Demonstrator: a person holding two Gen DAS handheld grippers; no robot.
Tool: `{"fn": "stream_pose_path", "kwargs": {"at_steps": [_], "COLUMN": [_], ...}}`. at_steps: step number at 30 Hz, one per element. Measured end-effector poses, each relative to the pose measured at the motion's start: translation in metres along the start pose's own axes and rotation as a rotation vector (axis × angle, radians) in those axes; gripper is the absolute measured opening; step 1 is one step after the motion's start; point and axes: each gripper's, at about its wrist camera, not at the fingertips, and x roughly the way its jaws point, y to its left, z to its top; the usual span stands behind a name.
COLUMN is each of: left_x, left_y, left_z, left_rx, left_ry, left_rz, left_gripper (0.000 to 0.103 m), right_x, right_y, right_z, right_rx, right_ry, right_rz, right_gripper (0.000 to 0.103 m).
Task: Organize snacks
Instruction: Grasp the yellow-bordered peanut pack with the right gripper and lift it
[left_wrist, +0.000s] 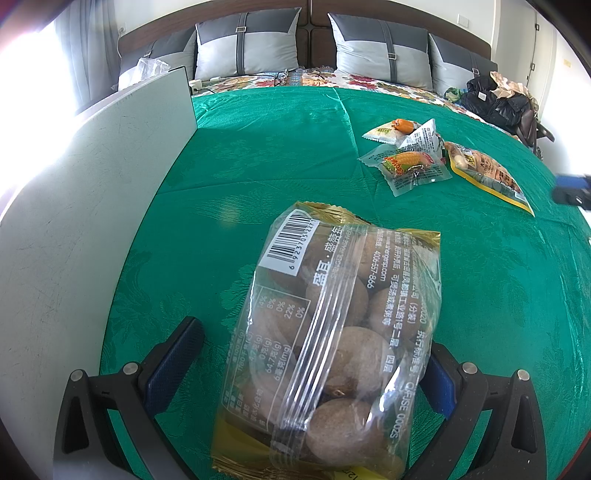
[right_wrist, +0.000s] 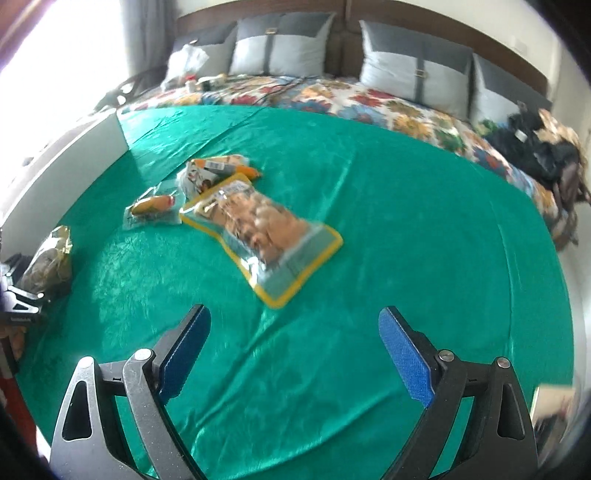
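A clear, gold-edged bag of round brown snacks (left_wrist: 332, 332) lies between the two fingers of my left gripper (left_wrist: 314, 343). The jaws stand wide, and there is a gap between the left finger and the bag. The same bag (right_wrist: 48, 258) shows at the far left of the right wrist view. My right gripper (right_wrist: 295, 315) hovers open over the green cloth (right_wrist: 406, 221) with nothing in it. Ahead of it lies a yellow-edged pouch of nuts (right_wrist: 258, 225), with a corn sausage packet (right_wrist: 151, 206) and several small packets (right_wrist: 214, 170) beyond.
A white box wall (left_wrist: 92, 184) stands along the left edge of the cloth. A flowered bedspread (right_wrist: 369, 99), grey pillows (left_wrist: 247, 44) and a dark pile of bags (left_wrist: 502, 99) lie beyond. The snack pile (left_wrist: 406, 155) sits at the right.
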Motion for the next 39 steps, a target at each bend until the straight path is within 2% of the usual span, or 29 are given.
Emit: {"fn": "stream_pose_path", "kwargs": {"at_steps": [1,3,5,7,10,11,13,15,16,18,19,21,24,29,32,34,35,37,39], "left_x": [0.0,0.0,0.001,0.0,0.0,0.0,0.0,0.0,0.0,0.0,0.0,0.0,0.0,0.001,0.0,0.0,0.0,0.0,0.0], "left_y": [0.0,0.0,0.0,0.0,0.0,0.0,0.0,0.0,0.0,0.0,0.0,0.0,0.0,0.0,-0.001,-0.001,-0.001,-0.001,-0.001], "left_z": [0.0,0.0,0.0,0.0,0.0,0.0,0.0,0.0,0.0,0.0,0.0,0.0,0.0,0.0,0.0,0.0,0.0,0.0,0.0], "left_rx": [0.0,0.0,0.0,0.0,0.0,-0.001,-0.001,0.0,-0.001,0.0,0.0,-0.001,-0.001,-0.001,-0.001,-0.001,-0.001,-0.001,-0.001], "left_ry": [0.0,0.0,0.0,0.0,0.0,0.0,0.0,0.0,0.0,0.0,0.0,0.0,0.0,0.0,0.0,0.0,0.0,0.0,0.0], "left_rz": [0.0,0.0,0.0,0.0,0.0,0.0,0.0,0.001,0.001,0.001,0.001,0.001,0.001,0.002,0.002,0.002,0.002,0.002,0.002], "left_gripper": [0.103,0.103,0.103,0.103,0.103,0.103,0.103,0.103,0.103,0.103,0.103,0.103,0.103,0.103,0.103,0.103,0.103,0.103,0.103], "right_x": [0.017,0.042,0.062,0.082,0.109,0.111,0.11,0.106,0.101,0.091,0.085,0.075,0.054,0.012,-0.004,-0.006,-0.006,-0.005,-0.003], "right_y": [0.003,0.011,0.021,0.025,0.023,0.021,0.014,0.013,0.014,0.013,0.012,0.012,0.018,0.059,0.087,0.103,0.107,0.101,0.099], "right_z": [0.016,0.037,0.055,0.067,0.076,0.077,0.075,0.07,0.067,0.057,0.049,0.033,0.002,-0.064,-0.095,-0.106,-0.109,-0.114,-0.113], "right_rx": [-0.048,-0.133,-0.22,-0.246,-0.206,-0.175,-0.099,-0.062,-0.049,0.032,0.085,0.165,0.285,0.36,0.334,0.253,0.223,0.239,0.225], "right_ry": [0.058,0.122,0.127,0.145,0.195,0.193,0.194,0.195,0.195,0.209,0.217,0.235,0.23,0.112,0.014,-0.018,-0.043,-0.061,-0.059], "right_rz": [0.032,0.037,0.012,0.003,0.031,0.065,0.096,0.079,0.055,0.042,0.031,0.005,-0.056,-0.129,-0.132,-0.151,-0.16,-0.138,-0.132], "right_gripper": [0.094,0.094,0.094,0.094,0.094,0.094,0.093,0.09,0.08,0.07,0.067,0.066,0.066,0.067,0.07,0.081,0.083,0.089,0.092]}}
